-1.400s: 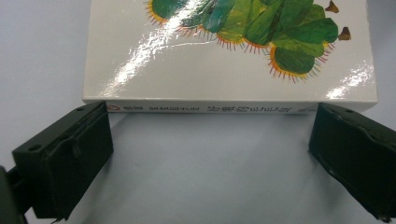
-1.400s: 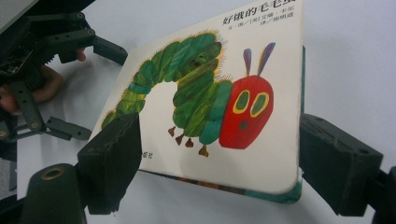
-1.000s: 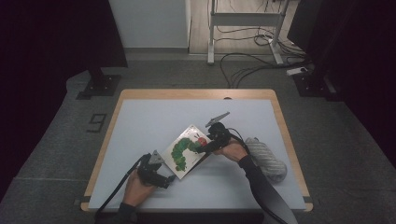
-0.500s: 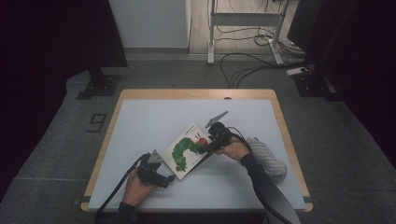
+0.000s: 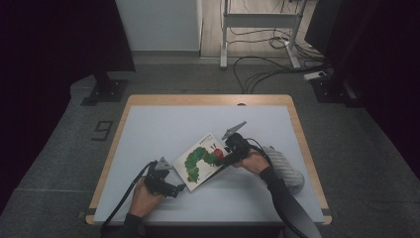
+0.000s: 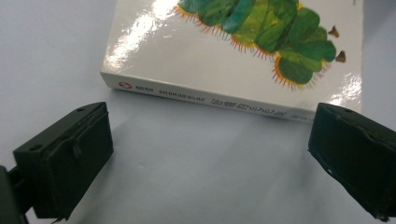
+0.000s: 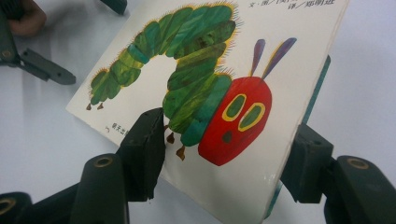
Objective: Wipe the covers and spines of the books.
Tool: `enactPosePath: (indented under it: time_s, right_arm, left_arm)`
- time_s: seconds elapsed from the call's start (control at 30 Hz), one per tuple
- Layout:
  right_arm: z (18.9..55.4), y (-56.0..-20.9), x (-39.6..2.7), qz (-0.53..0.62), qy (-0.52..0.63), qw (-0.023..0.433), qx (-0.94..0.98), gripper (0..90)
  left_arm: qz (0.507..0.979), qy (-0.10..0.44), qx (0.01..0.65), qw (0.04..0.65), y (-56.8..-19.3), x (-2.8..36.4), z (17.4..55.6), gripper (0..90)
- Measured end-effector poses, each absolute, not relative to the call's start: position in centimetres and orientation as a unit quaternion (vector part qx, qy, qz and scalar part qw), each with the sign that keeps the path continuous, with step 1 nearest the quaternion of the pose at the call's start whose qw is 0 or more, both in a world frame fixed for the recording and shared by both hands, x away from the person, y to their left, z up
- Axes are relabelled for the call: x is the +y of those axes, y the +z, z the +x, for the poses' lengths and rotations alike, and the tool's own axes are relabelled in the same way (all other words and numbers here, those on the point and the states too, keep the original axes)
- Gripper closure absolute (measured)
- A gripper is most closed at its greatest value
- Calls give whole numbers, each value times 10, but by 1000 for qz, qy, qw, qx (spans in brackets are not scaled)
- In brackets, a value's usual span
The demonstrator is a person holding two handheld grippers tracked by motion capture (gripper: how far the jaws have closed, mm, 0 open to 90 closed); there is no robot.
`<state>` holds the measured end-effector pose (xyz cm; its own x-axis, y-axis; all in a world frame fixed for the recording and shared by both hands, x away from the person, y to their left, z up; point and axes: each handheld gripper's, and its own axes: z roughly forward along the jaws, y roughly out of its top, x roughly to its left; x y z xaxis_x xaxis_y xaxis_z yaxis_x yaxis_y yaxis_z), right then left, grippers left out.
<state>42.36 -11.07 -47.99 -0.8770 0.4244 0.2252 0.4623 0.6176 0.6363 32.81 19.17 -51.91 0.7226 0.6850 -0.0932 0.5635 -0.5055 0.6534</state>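
Observation:
A white board book (image 5: pixel 200 161) with a green caterpillar on its cover lies at an angle on the white table (image 5: pixel 163 129). My right gripper (image 5: pixel 221 158) is shut on the book's right corner by the red head. In the right gripper view, one jaw presses on the cover (image 7: pixel 210 93) and the other sits behind it, and that corner is tilted up. My left gripper (image 5: pixel 179 188) rests on the table just short of the book's near-left edge. In the left gripper view its jaws stand wide open (image 6: pixel 210 154), facing the spine (image 6: pixel 205 95) with bare table between them.
A grey knitted bundle (image 5: pixel 285 166) lies on the table just right of the right hand. The table has a wooden rim (image 5: pixel 111 153). Beyond its far edge, cables (image 5: pixel 257 74) and stand legs lie on the floor. The left gripper's jaw (image 7: pixel 46 70) appears in the right gripper view.
The right gripper and the book's held corner have shifted very slightly. The left gripper stays where it was, open.

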Motion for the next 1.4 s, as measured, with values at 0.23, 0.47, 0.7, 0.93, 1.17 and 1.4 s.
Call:
enactPosePath:
  time_s: [0.23,0.47,0.7,0.93,1.17,1.4]
  right_arm:
    - [420,-483,-116,-250,-362,26,-898,390]
    - [415,-484,-119,-251,-360,22,-898,399]
    - [411,-488,-124,-254,-359,19,-898,410]
    - [407,-492,-128,-256,-358,13,-898,418]
    - [404,-495,-130,-258,-358,10,-897,423]
    - [403,-498,-133,-261,-361,12,-895,423]
  left_arm:
    - [865,88,355,342,-512,188,331,0]
    - [869,86,349,340,-512,183,332,0]
    - [869,81,346,344,-510,180,334,0]
    - [870,71,346,345,-511,179,336,0]
    - [869,60,340,354,-510,174,339,29]
    - [873,62,328,354,-506,167,341,81]
